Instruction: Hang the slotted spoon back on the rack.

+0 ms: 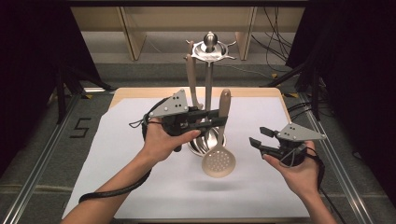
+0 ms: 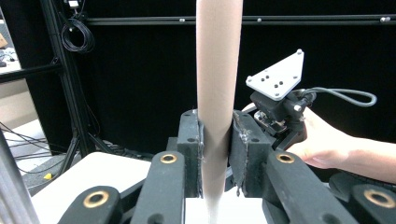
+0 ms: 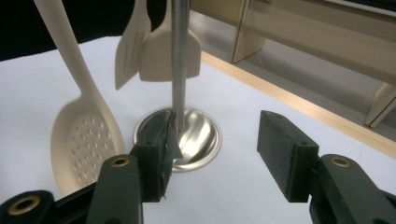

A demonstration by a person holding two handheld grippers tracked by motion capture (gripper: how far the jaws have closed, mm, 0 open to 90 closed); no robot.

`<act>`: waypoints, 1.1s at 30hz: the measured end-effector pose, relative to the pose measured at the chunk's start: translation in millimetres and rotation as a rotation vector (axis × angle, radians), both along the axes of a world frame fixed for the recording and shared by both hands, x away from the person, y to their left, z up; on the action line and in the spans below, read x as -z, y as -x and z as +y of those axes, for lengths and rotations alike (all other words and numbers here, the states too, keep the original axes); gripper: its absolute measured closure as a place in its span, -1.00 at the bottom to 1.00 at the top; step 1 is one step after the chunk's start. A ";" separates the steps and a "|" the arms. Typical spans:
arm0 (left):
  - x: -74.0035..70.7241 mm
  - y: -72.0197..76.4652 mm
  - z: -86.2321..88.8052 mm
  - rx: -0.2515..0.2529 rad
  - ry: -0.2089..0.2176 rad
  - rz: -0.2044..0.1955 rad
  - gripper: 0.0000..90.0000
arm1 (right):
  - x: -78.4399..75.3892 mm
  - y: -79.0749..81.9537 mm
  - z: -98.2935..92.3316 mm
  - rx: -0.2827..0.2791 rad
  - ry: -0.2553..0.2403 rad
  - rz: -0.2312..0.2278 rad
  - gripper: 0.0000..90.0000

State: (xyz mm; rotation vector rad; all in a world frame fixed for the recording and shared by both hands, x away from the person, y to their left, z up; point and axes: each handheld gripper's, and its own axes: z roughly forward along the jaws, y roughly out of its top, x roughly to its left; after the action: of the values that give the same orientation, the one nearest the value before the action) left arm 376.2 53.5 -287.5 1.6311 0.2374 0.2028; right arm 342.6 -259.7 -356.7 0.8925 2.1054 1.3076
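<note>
L tongs (image 1: 219,119) clamp the handle of the slotted spoon (image 1: 218,163), mid-shaft; in the left gripper view both pads press the beige handle (image 2: 215,93) w/ no gap. Spoon hangs near upright, bowl low, clear of the white sheet (image 1: 140,186), its shadow below. It sits just in front of the utensil stand (image 1: 208,51), bowl overlapping the stand's steel base (image 3: 198,135) in the high view.

R tongs (image 1: 257,137) stand wide apart, nothing between them, off to the spoon's right, well apart from it. In the right gripper view the stand's pole (image 3: 180,56) rises just beyond the tongs, w/ a spatula (image 3: 133,42) and a turner (image 3: 170,51) hanging beside it.

Open room: front and both sides of the table (image 1: 261,92) bare; sheet's edges near the rim. Stand w/ hanging tools blocks the back centre.
</note>
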 end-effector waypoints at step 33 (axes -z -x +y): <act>-9.1 -16.0 23.3 0.007 -0.013 0.026 0.66 | 2.5 -2.4 -7.6 0.048 0.022 0.007 0.04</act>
State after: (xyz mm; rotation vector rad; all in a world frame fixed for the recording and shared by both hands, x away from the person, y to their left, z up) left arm 392.2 76.7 -278.4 1.6478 0.2500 0.1781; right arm 345.0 -267.3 -359.2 0.9343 2.0868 1.2568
